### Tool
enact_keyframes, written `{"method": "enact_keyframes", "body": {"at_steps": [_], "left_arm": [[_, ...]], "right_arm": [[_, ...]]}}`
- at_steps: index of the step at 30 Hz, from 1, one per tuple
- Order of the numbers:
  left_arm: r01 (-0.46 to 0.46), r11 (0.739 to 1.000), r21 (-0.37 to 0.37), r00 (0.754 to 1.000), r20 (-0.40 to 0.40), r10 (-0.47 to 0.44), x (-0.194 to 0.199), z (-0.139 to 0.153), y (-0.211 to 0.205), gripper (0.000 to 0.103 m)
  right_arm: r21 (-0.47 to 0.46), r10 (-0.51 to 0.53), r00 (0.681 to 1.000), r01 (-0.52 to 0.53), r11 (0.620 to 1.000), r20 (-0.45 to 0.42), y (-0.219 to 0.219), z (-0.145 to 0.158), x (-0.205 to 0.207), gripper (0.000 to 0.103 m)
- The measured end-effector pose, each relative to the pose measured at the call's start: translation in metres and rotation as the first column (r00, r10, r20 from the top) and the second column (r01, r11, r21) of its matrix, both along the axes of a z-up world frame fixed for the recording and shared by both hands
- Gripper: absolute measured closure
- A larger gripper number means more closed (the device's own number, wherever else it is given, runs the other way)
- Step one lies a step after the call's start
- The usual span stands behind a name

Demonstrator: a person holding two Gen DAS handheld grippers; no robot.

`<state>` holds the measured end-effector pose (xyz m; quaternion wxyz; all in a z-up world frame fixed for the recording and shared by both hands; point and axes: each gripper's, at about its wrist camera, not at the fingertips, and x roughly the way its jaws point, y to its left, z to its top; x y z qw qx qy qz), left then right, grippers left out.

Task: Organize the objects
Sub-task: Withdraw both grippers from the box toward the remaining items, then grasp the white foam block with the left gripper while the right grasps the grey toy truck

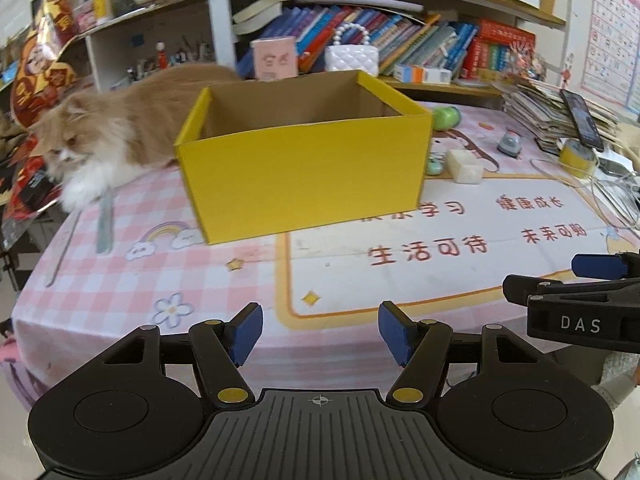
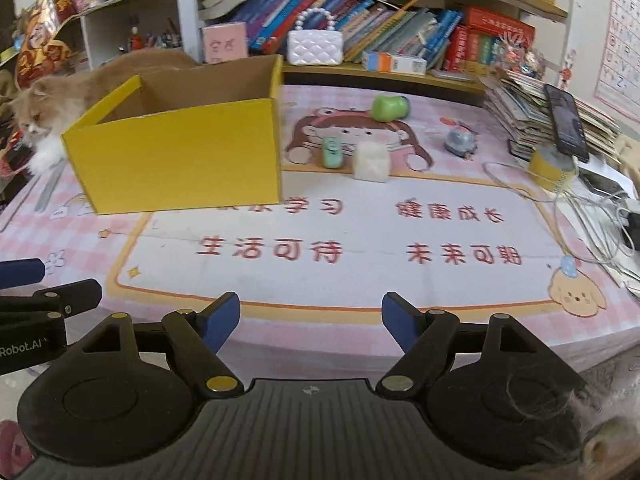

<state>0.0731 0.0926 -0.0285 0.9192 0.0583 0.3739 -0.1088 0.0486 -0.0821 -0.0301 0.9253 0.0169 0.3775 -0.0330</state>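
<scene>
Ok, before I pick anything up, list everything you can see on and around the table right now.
box: one, yellow, open top, left on the table, nothing visible inside
cat: one, orange and white, beside the box at the table's left edge
green toy: one, far side of the mat
mint item: one, small, right of the box
white block: one, beside the mint item
grey gadget: one, right of the block
tape roll: one, yellow, by the phone
phone: one, black, leaning on the book stack
white purse: one, on the shelf
left gripper: open, empty
right gripper: open, empty
</scene>
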Motion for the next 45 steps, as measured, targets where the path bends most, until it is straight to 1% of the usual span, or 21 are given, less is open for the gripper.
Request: {"method": "enact_keyframes", "body": {"at_steps": [7, 13, 22, 29, 33, 36, 41, 45], "left_arm": [[0.016, 1.0, -0.017, 0.999, -0.028, -0.017, 0.019, -0.006, -0.037, 0.038], [0.008, 1.0, -0.024, 0.999, -0.043, -0.009, 0.035, -0.008, -0.07, 0.038], [-0.003, 1.0, -0.027, 0.997, -0.077, 0.001, 0.062, -0.016, -0.125, 0.038], [-0.031, 0.999, -0.031, 0.996, -0.084, 0.028, 0.079, -0.021, -0.165, 0.038], [-0.055, 0.998, -0.029, 0.995, -0.079, 0.053, 0.088, -0.021, -0.183, 0.038], [-0.066, 0.997, -0.026, 0.996, -0.067, 0.065, 0.095, -0.018, -0.196, 0.038], [-0.061, 0.998, -0.016, 0.997, -0.048, 0.06, 0.107, -0.015, -0.217, 0.038], [-0.068, 0.998, -0.009, 0.997, -0.039, 0.068, 0.118, -0.016, -0.229, 0.039]], "right_arm": [[-0.021, -0.029, 0.999, 0.028, 0.999, -0.029, -0.037, -0.004, 0.01, 0.026], [-0.012, -0.038, 0.998, 0.037, 0.999, -0.055, -0.078, -0.005, 0.03, 0.026], [-0.029, 0.007, 0.998, -0.009, 1.0, -0.067, -0.129, -0.009, 0.061, 0.026], [-0.026, 0.048, 0.996, -0.05, 0.998, -0.08, -0.167, -0.014, 0.085, 0.026], [-0.02, 0.071, 0.995, -0.072, 0.997, -0.071, -0.183, -0.014, 0.098, 0.026], [-0.012, 0.079, 0.996, -0.08, 0.997, -0.051, -0.193, -0.013, 0.107, 0.023], [-0.013, 0.069, 0.998, -0.069, 0.998, -0.009, -0.212, -0.012, 0.122, 0.023], [0.015, 0.074, 0.997, -0.074, 0.997, 0.011, -0.225, -0.012, 0.135, 0.023]]}}
